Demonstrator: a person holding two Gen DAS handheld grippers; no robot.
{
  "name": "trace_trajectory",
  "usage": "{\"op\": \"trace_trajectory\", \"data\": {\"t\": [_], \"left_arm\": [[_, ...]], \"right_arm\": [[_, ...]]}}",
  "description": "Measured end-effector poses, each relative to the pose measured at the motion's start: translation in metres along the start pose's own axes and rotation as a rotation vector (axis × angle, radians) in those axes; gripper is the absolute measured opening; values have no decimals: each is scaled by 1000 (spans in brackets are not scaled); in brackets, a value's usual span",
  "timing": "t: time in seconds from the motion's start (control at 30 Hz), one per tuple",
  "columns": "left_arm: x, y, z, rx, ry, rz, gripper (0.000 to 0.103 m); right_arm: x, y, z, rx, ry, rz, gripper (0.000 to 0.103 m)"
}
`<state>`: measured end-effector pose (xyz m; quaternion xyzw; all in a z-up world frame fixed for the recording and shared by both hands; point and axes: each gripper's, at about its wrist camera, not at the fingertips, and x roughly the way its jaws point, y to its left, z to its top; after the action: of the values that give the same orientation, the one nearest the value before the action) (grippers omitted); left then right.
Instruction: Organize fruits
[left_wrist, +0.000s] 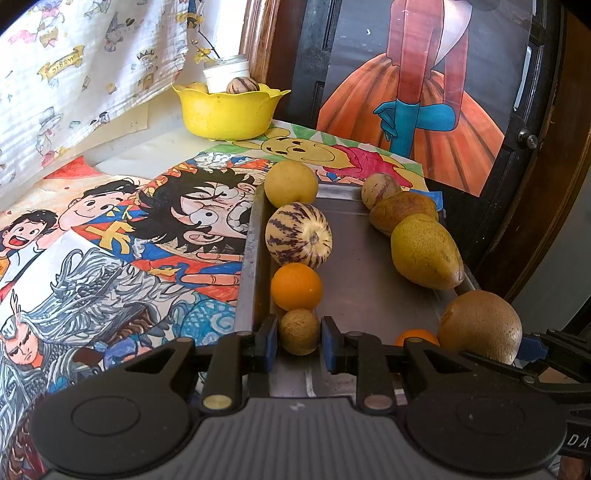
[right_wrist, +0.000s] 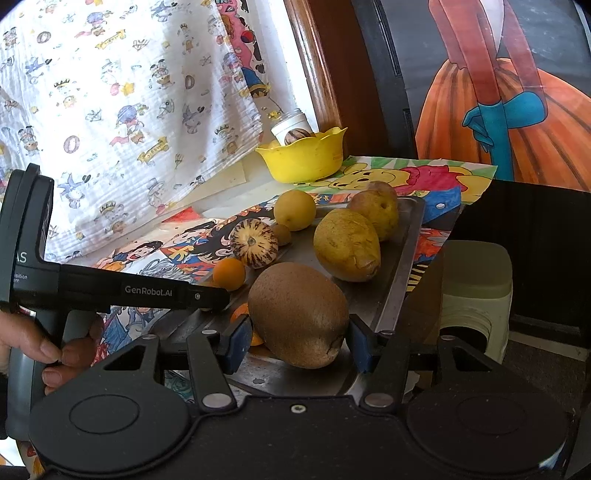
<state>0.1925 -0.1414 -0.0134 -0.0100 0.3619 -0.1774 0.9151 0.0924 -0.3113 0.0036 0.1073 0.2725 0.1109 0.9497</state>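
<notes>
Left gripper pinched on small tan fruit at near-left corner of metal tray; right gripper clamped on brown kiwi at near-right corner.

left wrist view: sits just behind the left gripper, tilted down along its fingers, looking up the length of the metal tray from its near end, close in
right wrist view: sits behind the right gripper, angled down from the tray's near right corner, facing left and away, close in
shared ground: the tray, the brown fruit at its near end, the striped melon, the yellow bowl, the cartoon drawings underneath
cross-sighting: the right view catches the left gripper's body side-on and the hand on its handle
</notes>
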Motion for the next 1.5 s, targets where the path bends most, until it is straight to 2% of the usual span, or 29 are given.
{"op": "trace_trajectory", "data": {"t": [0.23,0.4,0.47,0.57,0.63,0.8,1.0,1.13,1.5], "left_arm": [[-4,0,-1,-21,-11,-2,34],[-12,0,-1,-44,-36,-7,46],[-16,0,-2,-50,-50,-4,49],[-23,1,-4,-60,-73,10,60],[-29,3,-5,-72,-85,16,63],[-46,11,-12,-100,-122,43,85],[-70,19,-20,-113,-169,59,101],[-88,23,-29,-102,-198,85,102],[-137,31,-59,-61,-266,147,102]], "right_arm": [[-6,6,-1,-40,-26,-39,61],[-11,8,-3,-40,-34,-47,65],[-13,10,-3,-46,-42,-50,70],[-18,15,-4,-51,-52,-62,76],[-21,16,-6,-47,-56,-67,78],[-32,25,-8,-54,-81,-78,86],[-47,38,-10,-53,-117,-69,97],[-59,49,-12,-53,-150,-52,102],[-87,79,-23,-98,-184,-23,102]]}}
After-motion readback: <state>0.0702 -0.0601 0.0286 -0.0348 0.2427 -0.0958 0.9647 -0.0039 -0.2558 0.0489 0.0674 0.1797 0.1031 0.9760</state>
